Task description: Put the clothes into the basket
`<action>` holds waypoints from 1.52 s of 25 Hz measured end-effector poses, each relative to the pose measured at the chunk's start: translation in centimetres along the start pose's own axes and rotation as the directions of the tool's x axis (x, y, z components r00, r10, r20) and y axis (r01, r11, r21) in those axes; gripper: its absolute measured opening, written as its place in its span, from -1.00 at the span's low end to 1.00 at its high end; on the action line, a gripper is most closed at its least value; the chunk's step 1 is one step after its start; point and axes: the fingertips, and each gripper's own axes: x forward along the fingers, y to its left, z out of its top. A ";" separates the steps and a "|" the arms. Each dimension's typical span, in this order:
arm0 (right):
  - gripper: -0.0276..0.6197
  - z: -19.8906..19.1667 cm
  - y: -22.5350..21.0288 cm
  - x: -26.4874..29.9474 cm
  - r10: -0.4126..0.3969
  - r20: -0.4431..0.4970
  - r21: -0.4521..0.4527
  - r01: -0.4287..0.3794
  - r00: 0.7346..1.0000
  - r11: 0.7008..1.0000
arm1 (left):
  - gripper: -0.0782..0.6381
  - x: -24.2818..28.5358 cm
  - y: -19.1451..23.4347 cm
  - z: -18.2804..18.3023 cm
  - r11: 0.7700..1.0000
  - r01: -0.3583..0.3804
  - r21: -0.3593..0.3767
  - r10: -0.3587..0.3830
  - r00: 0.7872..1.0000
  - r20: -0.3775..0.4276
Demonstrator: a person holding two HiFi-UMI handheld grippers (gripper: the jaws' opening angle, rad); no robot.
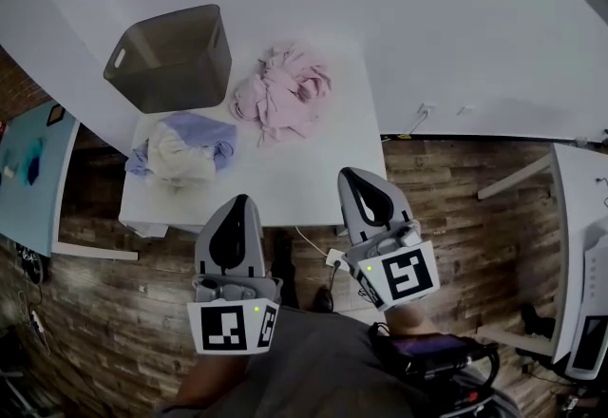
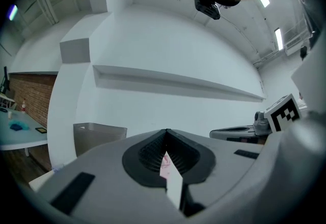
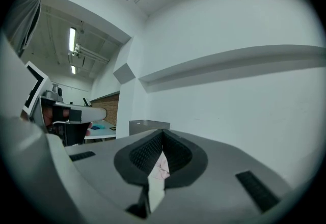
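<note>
Two heaps lay by the grey basket [image 1: 176,65] on the white table [image 1: 304,169]: pink clothes [image 1: 283,88] just right of it, blue-and-white clothes [image 1: 182,148] in front. I saw my left gripper [image 1: 239,201] and right gripper [image 1: 350,176] clenched and empty, well short of the basket.

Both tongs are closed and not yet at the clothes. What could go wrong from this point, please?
1. The blue and white clothes lie right at an edge of the table; a careless nudge may push them off.
2. The basket looks light and may slide when clothes are dropped in.
</note>
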 end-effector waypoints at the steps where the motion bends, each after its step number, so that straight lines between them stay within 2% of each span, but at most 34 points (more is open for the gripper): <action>1: -0.90 -0.3 -0.2 1.0 -0.006 -0.006 -0.001 0.006 1.000 1.000 | -0.76 0.9 0.6 -0.4 1.000 0.006 -0.005 -0.006 1.000 -0.005; 7: -0.90 -1.1 -1.1 8.0 -0.016 -0.025 -0.021 0.016 1.000 1.000 | -0.76 7.0 5.2 -0.8 0.999 0.035 -0.023 -0.035 0.999 0.004; 12: -0.90 0.0 -2.2 13.3 -0.049 -0.031 -0.041 0.048 0.998 0.998 | -0.76 11.7 8.7 0.3 0.998 0.058 -0.027 -0.057 0.998 0.031; 17: -0.90 1.7 -2.7 17.0 -0.073 0.001 -0.070 0.073 0.997 0.995 | -0.76 14.8 11.4 1.7 0.996 0.085 -0.030 -0.083 0.994 0.066; 22: -0.90 2.1 -3.6 19.7 -0.108 -0.009 -0.093 0.107 0.994 0.990 | -0.76 17.4 13.1 1.8 0.993 0.115 -0.036 -0.112 0.991 0.073; 31: -0.89 -2.1 -4.0 21.7 -0.095 -0.097 -0.053 0.090 0.991 0.995 | -0.76 20.0 13.9 -1.6 0.989 0.125 -0.074 -0.127 0.992 -0.022; 38: -0.89 -6.8 -4.8 23.6 -0.061 -0.171 0.012 0.064 0.983 0.998 | -0.76 22.1 14.5 -5.1 0.991 0.116 -0.065 -0.122 0.989 -0.088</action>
